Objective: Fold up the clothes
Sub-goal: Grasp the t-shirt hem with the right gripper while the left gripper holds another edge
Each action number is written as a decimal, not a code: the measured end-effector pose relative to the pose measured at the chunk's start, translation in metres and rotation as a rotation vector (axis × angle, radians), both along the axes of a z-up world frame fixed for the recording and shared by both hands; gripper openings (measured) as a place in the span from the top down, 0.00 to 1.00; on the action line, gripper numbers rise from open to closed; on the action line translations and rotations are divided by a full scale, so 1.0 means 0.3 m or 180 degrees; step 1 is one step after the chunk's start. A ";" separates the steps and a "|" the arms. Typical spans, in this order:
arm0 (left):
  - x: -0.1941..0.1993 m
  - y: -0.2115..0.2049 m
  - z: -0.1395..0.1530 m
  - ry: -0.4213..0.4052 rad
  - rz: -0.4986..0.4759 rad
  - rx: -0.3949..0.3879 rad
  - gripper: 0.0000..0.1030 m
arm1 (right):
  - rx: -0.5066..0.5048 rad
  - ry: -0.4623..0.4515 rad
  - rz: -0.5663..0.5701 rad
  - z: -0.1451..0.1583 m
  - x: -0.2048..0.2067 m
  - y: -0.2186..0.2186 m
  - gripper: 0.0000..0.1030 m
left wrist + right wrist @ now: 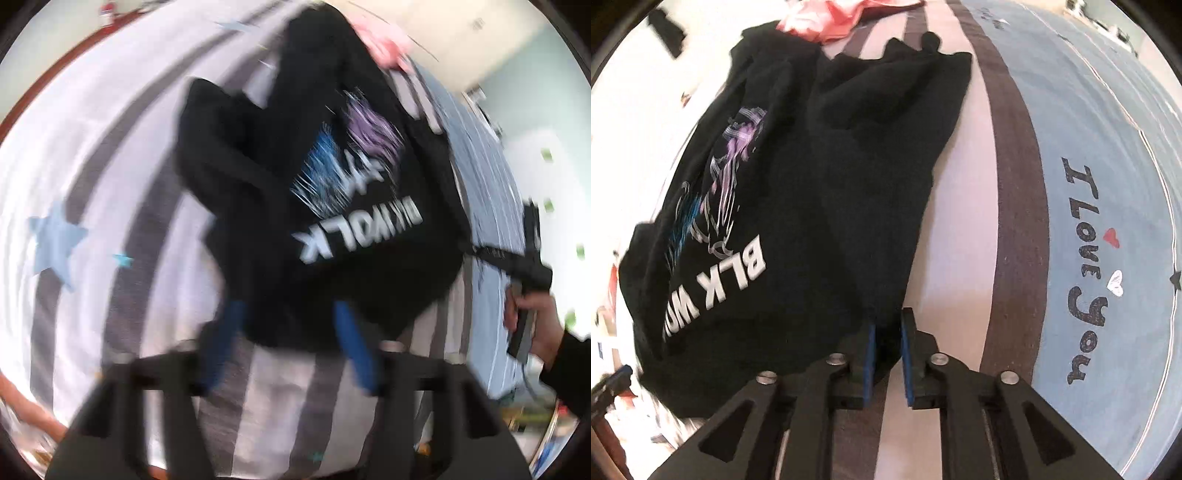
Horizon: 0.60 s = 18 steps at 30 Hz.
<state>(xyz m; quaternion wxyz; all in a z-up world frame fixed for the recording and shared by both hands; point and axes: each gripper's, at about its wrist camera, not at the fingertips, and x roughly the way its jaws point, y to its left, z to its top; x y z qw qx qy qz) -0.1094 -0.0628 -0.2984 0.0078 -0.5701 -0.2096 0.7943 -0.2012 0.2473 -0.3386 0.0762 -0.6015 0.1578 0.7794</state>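
Observation:
A black T-shirt (295, 177) with white lettering and a blue and purple print hangs lifted above a striped bed. In the left wrist view its lower edge drapes between the blue pads of my left gripper (291, 321), whose jaws stand wide apart; the view is blurred. In the right wrist view the shirt (798, 199) lies bunched to the left, and my right gripper (887, 328) has its blue pads close together on the shirt's corner. The right gripper also shows at the right edge of the left wrist view (532, 273), pulling the shirt taut.
The bed sheet (110, 147) has grey and white stripes with blue stars. A blue sheet area (1108, 184) with "I Love You" lettering lies to the right. A pink garment (846, 18) lies beyond the shirt.

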 end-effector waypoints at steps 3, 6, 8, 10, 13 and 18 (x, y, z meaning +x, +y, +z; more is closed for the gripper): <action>-0.049 -0.039 -0.079 -0.0190 0.0300 0.0146 0.26 | 0.0077 0.0054 -0.0136 0.006 -0.009 0.045 0.64; -0.059 -0.034 -0.187 -0.0489 0.0525 0.0241 0.26 | 0.0052 0.0005 -0.0206 -0.020 -0.003 0.082 0.62; -0.048 0.003 -0.241 -0.0632 0.0563 0.0296 0.26 | 0.0058 -0.0022 -0.0181 -0.033 -0.012 0.076 0.62; -0.033 0.058 -0.257 -0.0666 0.0476 0.0249 0.26 | 0.0064 -0.0048 -0.0156 -0.046 -0.020 0.069 0.60; -0.027 0.136 -0.269 -0.0687 0.0285 -0.0032 0.26 | 0.0073 -0.0088 -0.0118 -0.065 -0.033 0.060 0.53; -0.048 0.142 -0.277 -0.0601 0.0422 -0.0224 0.42 | 0.0089 -0.0155 -0.0055 -0.097 -0.055 0.045 0.40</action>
